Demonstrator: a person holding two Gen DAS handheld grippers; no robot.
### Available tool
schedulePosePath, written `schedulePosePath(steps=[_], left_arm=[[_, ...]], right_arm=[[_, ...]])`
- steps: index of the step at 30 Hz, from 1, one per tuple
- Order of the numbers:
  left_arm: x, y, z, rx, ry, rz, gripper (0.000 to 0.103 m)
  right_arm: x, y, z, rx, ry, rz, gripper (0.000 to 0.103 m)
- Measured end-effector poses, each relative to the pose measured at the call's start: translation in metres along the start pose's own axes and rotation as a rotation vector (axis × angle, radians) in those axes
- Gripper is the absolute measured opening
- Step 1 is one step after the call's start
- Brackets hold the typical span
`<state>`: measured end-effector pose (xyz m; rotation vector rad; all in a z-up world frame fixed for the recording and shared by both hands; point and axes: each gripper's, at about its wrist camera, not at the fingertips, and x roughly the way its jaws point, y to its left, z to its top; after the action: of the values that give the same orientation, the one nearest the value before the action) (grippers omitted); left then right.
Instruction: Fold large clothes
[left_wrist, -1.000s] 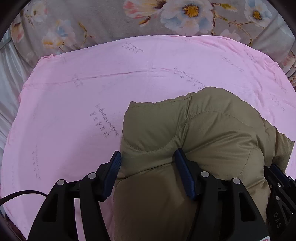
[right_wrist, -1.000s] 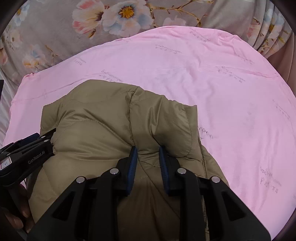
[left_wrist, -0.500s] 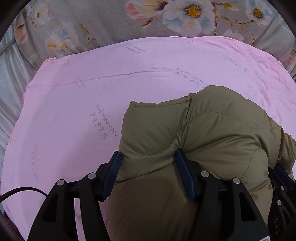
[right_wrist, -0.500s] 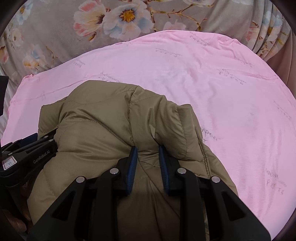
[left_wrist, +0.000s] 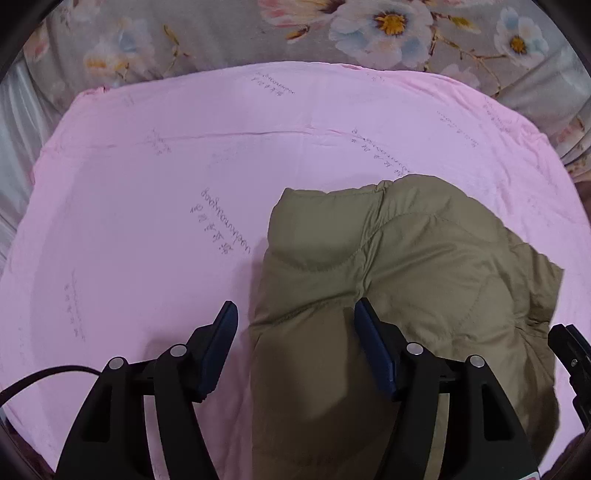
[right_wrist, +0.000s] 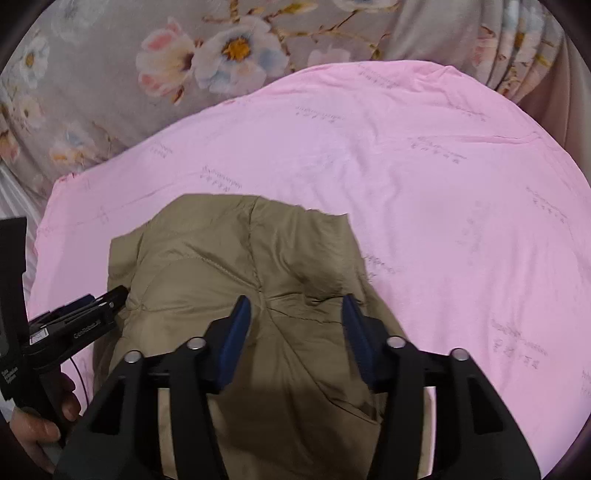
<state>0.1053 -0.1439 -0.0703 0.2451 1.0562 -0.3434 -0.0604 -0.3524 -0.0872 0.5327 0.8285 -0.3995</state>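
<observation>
An olive quilted puffer jacket (left_wrist: 424, 258) lies folded in a bundle on the pink sheet (left_wrist: 147, 184). My left gripper (left_wrist: 295, 321) hovers over its left edge, jaws opening. One fingertip (left_wrist: 227, 317) is over bare sheet, clear of the cloth, and the other is above the jacket. In the right wrist view the jacket (right_wrist: 229, 251) lies under my right gripper (right_wrist: 295, 310), whose jaws are also opening, with cloth below them but not pinched. The left gripper (right_wrist: 85, 325) shows at the left edge, held by a hand (right_wrist: 37, 432). The right gripper's tip (left_wrist: 572, 354) peeks in at the left view's right edge.
The pink sheet (right_wrist: 443, 184) with faint printed writing covers the bed. Grey floral bedding (left_wrist: 221, 33) borders it at the far side. Pleated floral cloth (right_wrist: 517, 44) hangs at the far right. A black cable (left_wrist: 33, 380) trails at the lower left.
The right jaws, pinched on a fold of the jacket, have spread wide and let it go. The left jaws widened off the jacket's edge. Both grippers drew back and up.
</observation>
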Motion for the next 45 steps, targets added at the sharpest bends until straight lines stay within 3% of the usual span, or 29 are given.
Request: schedulePosePath(steps=[6, 9, 13, 17, 23, 26, 31, 34, 36, 38, 40, 45], left_arm=[[-0.010, 0.046, -0.017, -0.133, 0.118, -0.200, 0.067], [-0.007, 0.053, -0.026, -0.175, 0.130, -0.255, 0.068], [-0.004, 0.062, -0.033, -0.213, 0.145, -0.302, 0.073], [-0.002, 0.072, -0.037, -0.235, 0.176, -0.367, 0.073], [0.016, 0.067, -0.040, -0.237, 0.215, -0.441, 0.073], [0.025, 0.066, -0.038, -0.260, 0.227, -0.469, 0.076], [0.034, 0.048, -0.026, -0.244, 0.219, -0.489, 0.077], [0.031, 0.032, -0.019, -0.190, 0.182, -0.441, 0.077], [0.028, 0.027, -0.014, -0.167, 0.166, -0.437, 0.074], [0.021, 0.023, -0.008, -0.127, 0.140, -0.434, 0.070], [0.011, 0.022, -0.003, -0.095, 0.112, -0.439, 0.066], [-0.033, 0.028, 0.009, -0.048, -0.011, -0.453, 0.057]], right_arm=[[0.009, -0.057, -0.015, 0.140, 0.183, 0.123, 0.068], [0.029, -0.073, -0.029, 0.247, 0.265, 0.228, 0.076], [0.041, -0.082, -0.040, 0.327, 0.299, 0.300, 0.083], [0.043, -0.083, -0.045, 0.323, 0.333, 0.351, 0.084], [0.057, -0.074, -0.058, 0.365, 0.425, 0.508, 0.091], [0.066, -0.061, -0.057, 0.379, 0.437, 0.529, 0.097], [0.080, -0.044, -0.053, 0.395, 0.437, 0.566, 0.098], [0.082, -0.036, -0.052, 0.408, 0.428, 0.591, 0.091], [0.081, -0.033, -0.053, 0.419, 0.419, 0.603, 0.077], [0.074, -0.028, -0.049, 0.407, 0.400, 0.603, 0.054], [0.062, -0.017, -0.041, 0.352, 0.368, 0.576, 0.041], [0.033, 0.019, -0.021, 0.232, 0.264, 0.549, 0.030]])
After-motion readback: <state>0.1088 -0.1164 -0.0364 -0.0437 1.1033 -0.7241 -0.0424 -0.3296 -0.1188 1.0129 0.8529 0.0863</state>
